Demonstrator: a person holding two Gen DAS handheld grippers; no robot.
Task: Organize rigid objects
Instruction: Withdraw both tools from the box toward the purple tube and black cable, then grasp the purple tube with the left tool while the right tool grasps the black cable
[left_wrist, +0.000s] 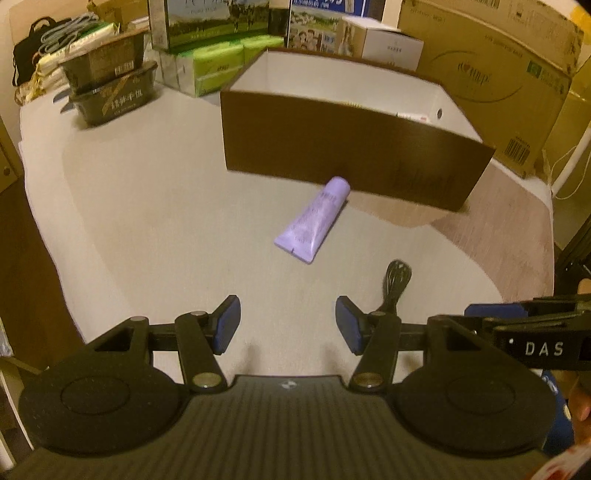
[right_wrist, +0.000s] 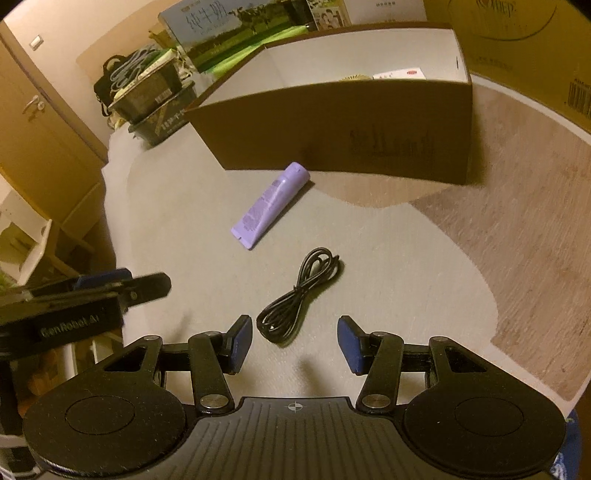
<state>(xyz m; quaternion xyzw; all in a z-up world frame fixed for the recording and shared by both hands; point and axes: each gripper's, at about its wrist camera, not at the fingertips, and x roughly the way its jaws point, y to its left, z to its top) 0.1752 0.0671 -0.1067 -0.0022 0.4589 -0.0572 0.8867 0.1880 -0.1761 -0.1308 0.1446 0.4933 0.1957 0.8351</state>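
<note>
A purple tube (left_wrist: 313, 219) lies flat on the pale mat, its cap end close to the front wall of a brown open box (left_wrist: 343, 155) with a white inside. It also shows in the right wrist view (right_wrist: 270, 204) in front of the box (right_wrist: 351, 129). A coiled black cable (right_wrist: 301, 297) lies nearer, just ahead of my right gripper (right_wrist: 294, 343), which is open and empty. The cable (left_wrist: 395, 286) shows partly behind the right finger in the left wrist view. My left gripper (left_wrist: 288, 323) is open and empty, short of the tube. Small items lie in the box's far right corner (right_wrist: 399, 74).
Dark food trays (left_wrist: 110, 85), green tissue packs (left_wrist: 218, 62) and printed cartons (left_wrist: 491, 70) line the back of the table. The mat's right edge gives way to wood-pattern tabletop (right_wrist: 524, 206). A wooden door and cabinet (right_wrist: 40, 122) stand at left.
</note>
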